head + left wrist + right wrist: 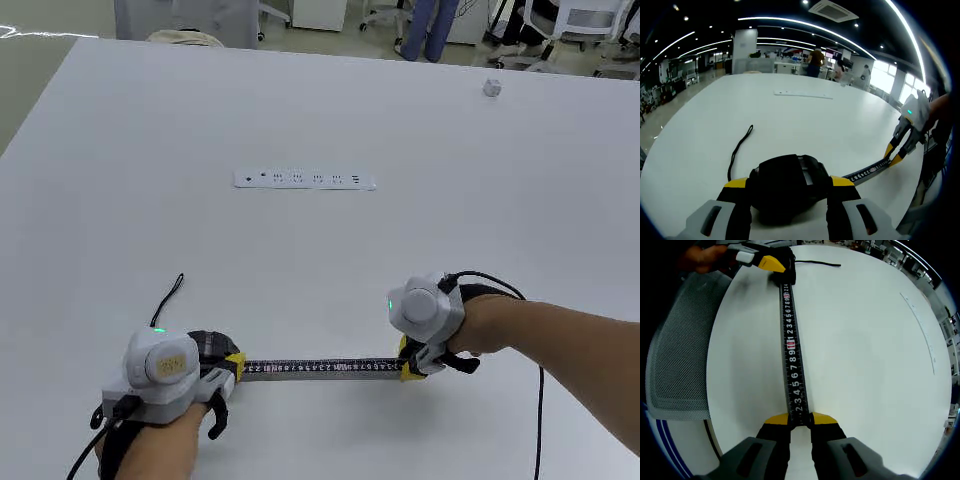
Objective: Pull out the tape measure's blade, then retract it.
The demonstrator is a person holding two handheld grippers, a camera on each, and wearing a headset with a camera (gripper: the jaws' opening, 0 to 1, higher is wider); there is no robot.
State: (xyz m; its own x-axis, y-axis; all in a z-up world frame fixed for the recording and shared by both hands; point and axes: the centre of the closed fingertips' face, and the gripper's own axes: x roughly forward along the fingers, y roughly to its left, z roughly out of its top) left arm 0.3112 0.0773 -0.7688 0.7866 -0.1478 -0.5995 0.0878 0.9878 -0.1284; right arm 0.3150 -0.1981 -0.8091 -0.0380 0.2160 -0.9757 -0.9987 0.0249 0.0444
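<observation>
Leftmost on the white table (150,150) lies a thin black cord (168,298), a loose line trailing away from the left gripper (225,375). That gripper, grey-bodied with yellow-tipped fingers (735,182), sits near the front edge of the table in the head view. Its jaws are spread just wide enough to take the black, rounded tape measure case (790,185) between them. In the left gripper view the two yellow tips press against the case's opposite flanks, so the case is clamped and rests on the tabletop.

From the right side of the case a dark blade (320,368) with white numerals runs flat along the table, straight across to the other hand. In the right gripper view the numbers count upward from the near end toward the case, with a red mark partway along.

Farther back, about level with the middle of the blade but well apart from it, a long white power strip (305,180) lies flat on the table.

At the blade's free end is the right gripper (412,368), held by a bare forearm that comes in from the right. Its yellow-tipped jaws stand almost together, with only the blade's width between them, and they pinch the blade near its tip just above the table surface. A black cable loops behind this gripper's body.

Far back on the right, a small pale lumpy object (491,88) sits alone; what it is cannot be told.
</observation>
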